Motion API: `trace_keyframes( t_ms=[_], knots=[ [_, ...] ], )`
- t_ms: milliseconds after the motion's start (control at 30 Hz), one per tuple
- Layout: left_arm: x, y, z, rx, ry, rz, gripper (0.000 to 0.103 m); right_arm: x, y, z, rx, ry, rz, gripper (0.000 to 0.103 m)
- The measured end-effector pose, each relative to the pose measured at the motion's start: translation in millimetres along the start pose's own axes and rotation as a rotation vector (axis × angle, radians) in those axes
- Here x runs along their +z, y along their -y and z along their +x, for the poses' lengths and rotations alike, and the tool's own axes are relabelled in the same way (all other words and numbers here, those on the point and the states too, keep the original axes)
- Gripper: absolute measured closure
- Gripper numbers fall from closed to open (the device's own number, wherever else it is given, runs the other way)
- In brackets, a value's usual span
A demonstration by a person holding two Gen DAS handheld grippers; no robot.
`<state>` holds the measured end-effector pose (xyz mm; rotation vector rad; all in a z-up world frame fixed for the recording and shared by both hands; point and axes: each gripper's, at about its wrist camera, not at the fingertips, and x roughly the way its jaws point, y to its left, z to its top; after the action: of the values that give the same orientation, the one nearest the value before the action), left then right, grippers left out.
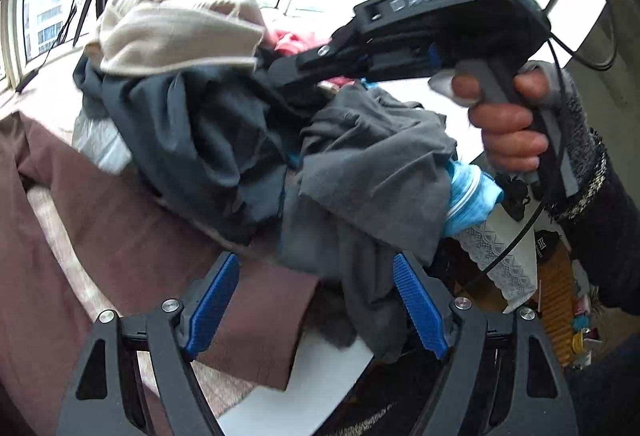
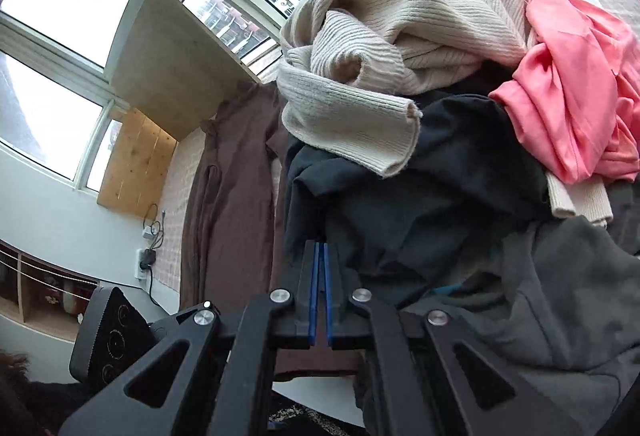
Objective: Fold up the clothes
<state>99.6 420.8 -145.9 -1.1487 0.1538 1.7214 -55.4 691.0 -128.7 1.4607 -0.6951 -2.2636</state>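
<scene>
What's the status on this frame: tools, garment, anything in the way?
Left tool open, empty, near the grey garment. Right tool shut at the dark garment's edge; pinch unclear. Beige sweater and pink top piled on it.

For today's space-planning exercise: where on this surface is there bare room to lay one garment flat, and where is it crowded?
Free: the pale strip beside the spread brown garment, and the white patch near the left gripper. Crowded: the pile, beige sweater, pink garment, dark garment and grey garment. The right gripper is in the pile.
</scene>
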Motion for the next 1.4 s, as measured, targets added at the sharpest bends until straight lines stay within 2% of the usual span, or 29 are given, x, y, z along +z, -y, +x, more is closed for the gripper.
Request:
trace_keyframes(
  t_ms=[167,233,300,400,433,500,533,567,600,633,700,767,867,1000,1100,1133,1167,1200,1400],
  knots=[
    [-51,-59,-14,0.119,-0.041,-0.251,0.026,4,-30,2,-0.117,-0.042,-0.266,0.098],
    [-65,-72,-12,0.147,-0.044,-0.333,0.026,14,-50,16,-0.119,-0.063,-0.357,0.094],
    [-69,-73,-3,0.192,-0.062,-0.338,0.029,27,-71,35,-0.119,-0.087,-0.432,0.079],
    [-69,-68,15,0.245,-0.092,-0.312,0.034,53,-102,74,-0.116,-0.128,-0.520,0.076],
    [-69,-66,21,0.248,-0.100,-0.308,0.041,62,-112,87,-0.115,-0.141,-0.550,0.076],
    [-67,-63,27,0.242,-0.069,-0.299,0.046,80,-130,116,-0.126,-0.164,-0.588,0.076],
    [-66,-64,29,0.222,-0.070,-0.307,0.061,90,-138,132,-0.138,-0.173,-0.595,0.076],
    [-66,-64,32,0.205,-0.071,-0.315,0.083,100,-146,148,-0.151,-0.181,-0.602,0.076],
    [-66,-66,33,0.213,-0.071,-0.328,0.094,110,-153,165,-0.164,-0.190,-0.609,0.075],
    [-66,-68,32,0.205,-0.064,-0.342,0.100,119,-159,184,-0.192,-0.200,-0.607,0.073],
    [-64,-68,19,0.153,-0.017,-0.361,0.100,135,-165,219,-0.253,-0.224,-0.603,0.068],
    [-57,-60,0,0.128,0.039,-0.339,0.100,146,-166,248,-0.316,-0.251,-0.604,0.068],
    [-44,-45,-27,0.146,0.102,-0.252,0.100,163,-167,291,-0.411,-0.291,-0.604,0.067],
    [-27,-53,-49,0.133,0.149,-0.230,0.100,182,-167,341,-0.542,-0.330,-0.607,0.067],
    [-26,-57,-61,0.140,0.159,-0.222,0.100,187,-166,336,-0.537,-0.328,-0.597,0.070],
    [-26,-60,-65,0.136,0.160,-0.225,0.100,188,-165,335,-0.534,-0.328,-0.593,0.075],
    [-29,-60,-66,0.140,0.158,-0.224,0.100,190,-165,333,-0.531,-0.327,-0.589,0.094],
    [-31,-61,-67,0.144,0.157,-0.223,0.100,191,-165,331,-0.528,-0.327,-0.586,0.099],
    [-48,-69,-86,0.153,0.157,-0.217,0.100,201,-163,322,-0.512,-0.324,-0.564,0.099]
  ],
)
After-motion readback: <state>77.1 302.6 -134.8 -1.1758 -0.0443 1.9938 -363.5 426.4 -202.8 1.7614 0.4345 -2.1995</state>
